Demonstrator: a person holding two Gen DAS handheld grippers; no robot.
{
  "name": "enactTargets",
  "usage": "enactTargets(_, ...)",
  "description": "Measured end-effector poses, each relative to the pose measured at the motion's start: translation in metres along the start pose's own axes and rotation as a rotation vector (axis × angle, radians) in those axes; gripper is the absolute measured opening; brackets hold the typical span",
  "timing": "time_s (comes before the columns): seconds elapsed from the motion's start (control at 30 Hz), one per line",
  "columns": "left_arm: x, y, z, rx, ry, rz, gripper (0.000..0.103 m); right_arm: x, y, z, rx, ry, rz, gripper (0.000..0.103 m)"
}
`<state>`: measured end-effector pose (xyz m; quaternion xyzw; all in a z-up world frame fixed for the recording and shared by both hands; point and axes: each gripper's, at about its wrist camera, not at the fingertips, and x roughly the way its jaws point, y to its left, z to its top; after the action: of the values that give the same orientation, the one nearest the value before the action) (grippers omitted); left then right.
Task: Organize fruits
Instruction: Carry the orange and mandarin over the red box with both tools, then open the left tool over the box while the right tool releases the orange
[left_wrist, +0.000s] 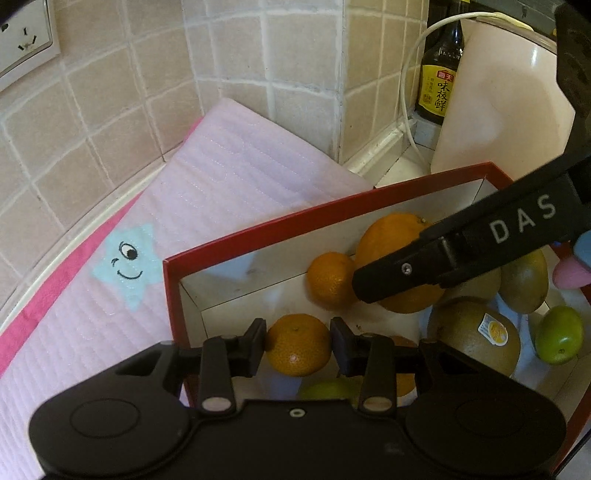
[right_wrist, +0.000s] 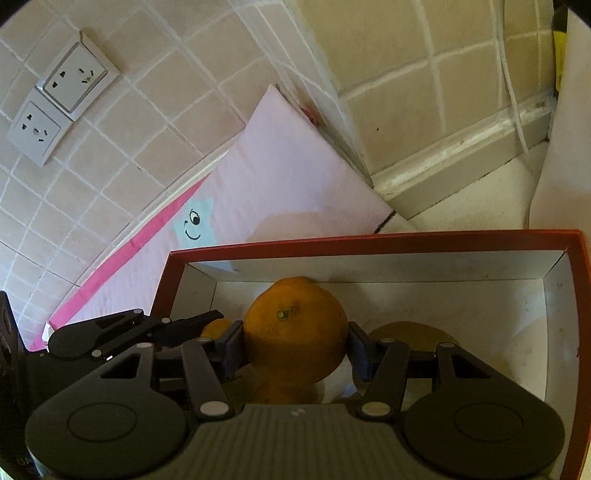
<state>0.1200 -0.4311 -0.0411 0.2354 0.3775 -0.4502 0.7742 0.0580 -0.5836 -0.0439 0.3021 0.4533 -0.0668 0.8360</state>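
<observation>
fruit fills a red-rimmed box (left_wrist: 258, 236) on a tiled kitchen counter, low in both frames, as two hand-held grippers work inside it. at the bottom centre of the left wrist view, the left gripper (left_wrist: 298, 345) has a small mandarin (left_wrist: 298, 345) between its narrow-set jaws; the pads sit against its sides or very nearly so, and how firm the hold is cannot be told. at the centre of the right wrist view, the right gripper (right_wrist: 295, 338) stands about half open, clamped on a large orange (right_wrist: 295, 328) near the box's far wall. a second mandarin (left_wrist: 330, 278) lies at centre, with brown-green fruits (left_wrist: 476, 336) and a lime (left_wrist: 558, 334) at the right of the left wrist view. a pink mat (left_wrist: 221, 177) with a smiling star spreads to the upper left.

risk is crowding: the arms sit close together, and lifting both fruits at once could knock them together or catch the rim. a loose hold on the round mandarin could let it roll back among the others.
</observation>
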Motion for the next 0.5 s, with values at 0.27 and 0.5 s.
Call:
enactTargets(0.27, -0.016, 0.004, -0.009, 0.003, -0.024, -0.025, 0.072, 0.002, 0.001, 0.003, -0.002, 0.026, -0.008, 0.059)
enactTargets(0.5, -0.085, 0.015, -0.04, -0.007, -0.128, 0.005, 0.077, 0.018, 0.04, -0.006, -0.226, 0.077, -0.192, 0.06)
